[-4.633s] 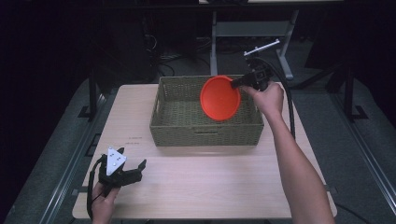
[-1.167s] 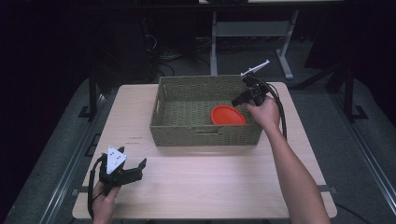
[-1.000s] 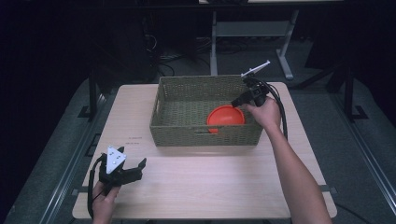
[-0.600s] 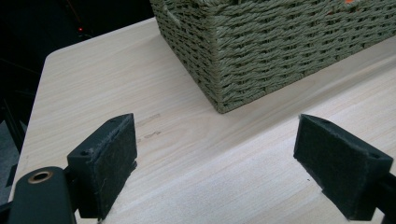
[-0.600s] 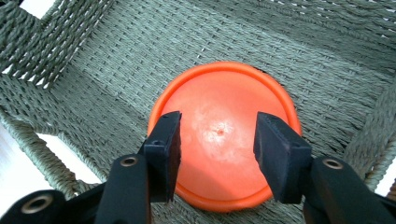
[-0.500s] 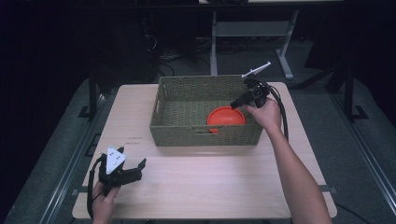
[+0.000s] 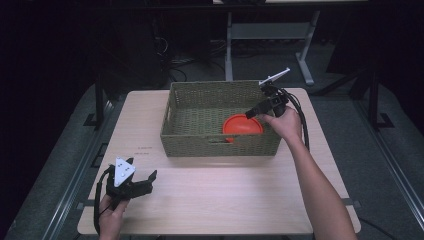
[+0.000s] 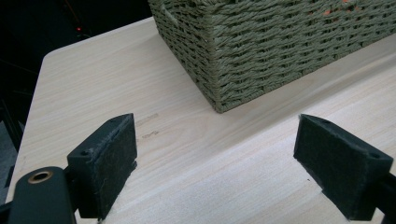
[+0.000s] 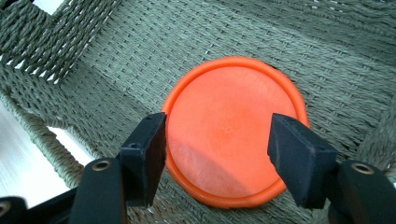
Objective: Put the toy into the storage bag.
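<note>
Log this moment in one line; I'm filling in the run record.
right gripper: open, above orange plate | plate: flat in basket | left gripper: open, idle over table

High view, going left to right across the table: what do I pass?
Left hand-held gripper at the near left corner of the table → woven basket → orange plate lying inside the basket's right part → right hand-held gripper, above the plate's right edge.

Glossy plastic plate (image 9: 231, 133); rough woven basket (image 7: 200, 137).
</note>
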Motion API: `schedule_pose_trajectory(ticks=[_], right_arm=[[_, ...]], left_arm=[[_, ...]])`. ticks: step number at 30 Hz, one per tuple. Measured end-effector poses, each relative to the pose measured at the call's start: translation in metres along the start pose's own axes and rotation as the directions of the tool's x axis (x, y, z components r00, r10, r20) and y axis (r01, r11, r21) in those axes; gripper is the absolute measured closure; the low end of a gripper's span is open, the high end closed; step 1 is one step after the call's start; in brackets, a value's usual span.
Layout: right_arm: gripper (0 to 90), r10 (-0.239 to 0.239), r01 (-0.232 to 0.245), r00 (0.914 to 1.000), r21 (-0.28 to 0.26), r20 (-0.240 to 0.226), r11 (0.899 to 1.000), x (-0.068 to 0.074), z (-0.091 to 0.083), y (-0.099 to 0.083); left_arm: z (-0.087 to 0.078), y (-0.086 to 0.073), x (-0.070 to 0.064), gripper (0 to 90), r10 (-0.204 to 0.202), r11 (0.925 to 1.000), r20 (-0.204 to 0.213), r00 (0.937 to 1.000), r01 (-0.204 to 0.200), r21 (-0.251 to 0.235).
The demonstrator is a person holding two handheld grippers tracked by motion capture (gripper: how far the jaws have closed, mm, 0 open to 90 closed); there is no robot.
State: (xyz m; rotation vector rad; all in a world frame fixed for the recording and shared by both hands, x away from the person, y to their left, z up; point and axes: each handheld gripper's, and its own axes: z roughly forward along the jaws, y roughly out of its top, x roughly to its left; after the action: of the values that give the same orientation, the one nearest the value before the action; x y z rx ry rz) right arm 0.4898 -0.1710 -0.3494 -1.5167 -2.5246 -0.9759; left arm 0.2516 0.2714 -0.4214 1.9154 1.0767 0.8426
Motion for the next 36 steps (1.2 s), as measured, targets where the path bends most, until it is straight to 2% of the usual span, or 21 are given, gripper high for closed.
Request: schedule_pose_trajectory(ticks=[4,9,17,26,32,36], right_arm=[[34.8,-0.006,0.006,1.0,-0.01,0.005,1.0,0.0,-0.002,-0.002],[33.7,0.001,-0.002,0.9998,-0.038,-0.02,0.999,-0.001,-0.011,-0.004],[31.0,-0.011,0.009,0.9991,-0.051,-0.041,0.999,0.002,-0.018,-0.008],[28.7,-0.055,0.048,0.9949,-0.084,-0.084,0.995,0.012,-0.034,-0.013],[26.9,-0.081,0.073,0.9922,-0.082,-0.095,0.994,0.017,-0.041,-0.02],[27.0,-0.105,0.094,0.9891,-0.1,-0.104,0.991,0.022,-0.048,-0.025]], left_arm=[[0.0,0.0,-0.001,12.8,-0.005,1.0,0.0,1.0,0.005,-0.009],[0.0,0.0,-0.001,12.8,-0.004,1.0,0.0,1.0,0.004,-0.006],[0.0,0.0,-0.001,12.8,-0.002,1.0,-0.001,1.0,0.002,-0.008],[-0.001,0.0,-0.002,12.8,-0.002,1.0,-0.003,1.0,0.002,-0.008],[-0.001,0.0,-0.003,12.8,0.004,1.0,0.0,1.0,-0.004,-0.003],[-0.001,0.0,-0.002,12.8,0.0,1.0,-0.002,1.0,0.0,-0.003]])
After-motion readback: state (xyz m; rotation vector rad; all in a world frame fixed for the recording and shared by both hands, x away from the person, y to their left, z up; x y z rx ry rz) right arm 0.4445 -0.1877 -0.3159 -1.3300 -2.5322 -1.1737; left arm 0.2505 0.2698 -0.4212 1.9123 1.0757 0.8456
